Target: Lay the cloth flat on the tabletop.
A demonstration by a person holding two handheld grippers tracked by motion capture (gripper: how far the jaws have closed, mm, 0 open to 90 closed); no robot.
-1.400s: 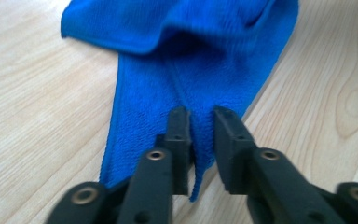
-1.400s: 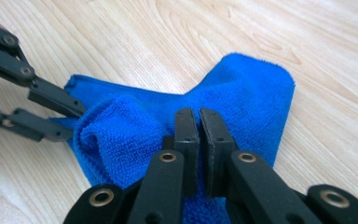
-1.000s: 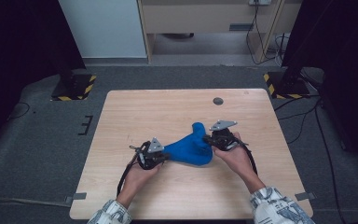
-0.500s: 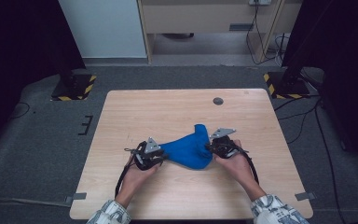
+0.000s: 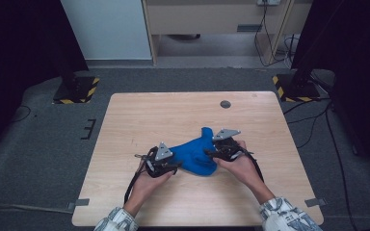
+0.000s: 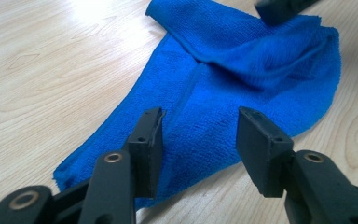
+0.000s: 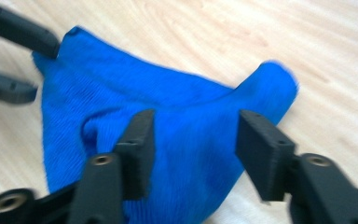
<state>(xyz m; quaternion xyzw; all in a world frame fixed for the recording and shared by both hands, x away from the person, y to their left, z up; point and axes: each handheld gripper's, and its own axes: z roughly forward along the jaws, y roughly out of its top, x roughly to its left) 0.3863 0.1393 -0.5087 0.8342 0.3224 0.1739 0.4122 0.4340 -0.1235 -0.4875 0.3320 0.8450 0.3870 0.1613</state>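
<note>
cloth: a blue cloth (image 5: 195, 155) lies rumpled and partly folded on the near middle of the wooden table (image 5: 173, 110), one flap raised toward the far side.
long axis: it runs roughly from the person's left to right, so each end points at one gripper.
left gripper: the left gripper (image 6: 198, 135) sits at the cloth's left end, jaws about half open over the fabric, pads not pressing it, nothing held.
right gripper: the right gripper (image 7: 193, 140) sits at the right end, jaws likewise about half open astride the cloth, gripping nothing.
nearer hand: neither; both stand just at the cloth's edges, facing each other across it.
coming move: judged from this, either can close again on its own end or back away along that axis.
change: both pairs of jaws have just been opening, with cloth lying between them; a second ago the cloth was drawn out flatter between the two grippers, and now it sits more bunched.
</note>
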